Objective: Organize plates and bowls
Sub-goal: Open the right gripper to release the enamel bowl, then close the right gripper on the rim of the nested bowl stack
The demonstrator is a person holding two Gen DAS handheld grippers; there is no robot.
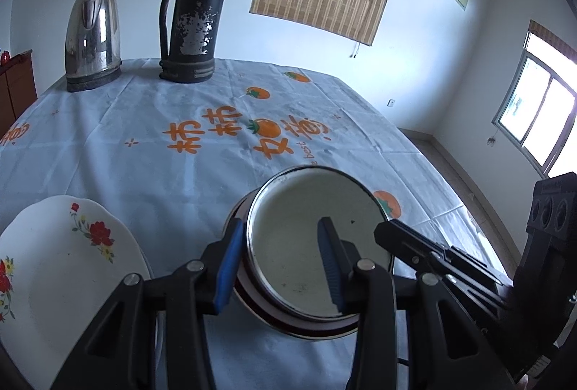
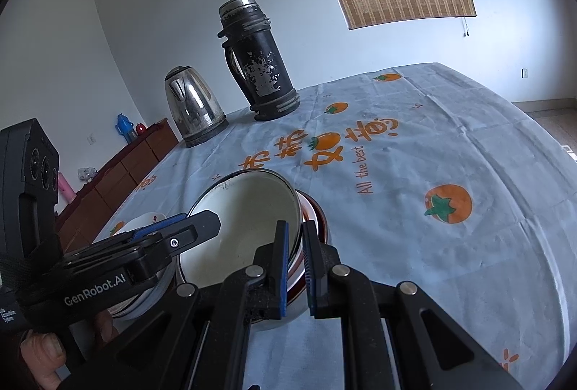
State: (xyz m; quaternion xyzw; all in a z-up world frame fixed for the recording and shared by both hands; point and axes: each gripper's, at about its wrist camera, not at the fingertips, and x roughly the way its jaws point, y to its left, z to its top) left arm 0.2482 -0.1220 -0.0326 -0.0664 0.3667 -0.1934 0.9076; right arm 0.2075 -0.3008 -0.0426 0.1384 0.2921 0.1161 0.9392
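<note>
A white enamel bowl (image 1: pixel 299 246) with a dark rim lies tilted in a red-sided bowl (image 2: pixel 317 209) on the tablecloth. My left gripper (image 1: pixel 280 224) straddles its left rim, one blue pad outside the wall and the other well inside the bowl, not pressing. My right gripper (image 2: pixel 295 226) is shut on the bowl's (image 2: pixel 249 220) right rim; its tip (image 1: pixel 382 231) also shows in the left wrist view. The left gripper's finger (image 2: pixel 202 222) reaches in from the left in the right wrist view. A white plate with red flowers (image 1: pixel 65 264) lies left of the bowls.
A steel kettle (image 1: pixel 92 36) and a worn black thermos (image 1: pixel 194 15) stand at the far side of the table. The table's right edge (image 1: pixel 425 152) drops to the floor. A wooden cabinet (image 2: pixel 119 166) lines the left wall.
</note>
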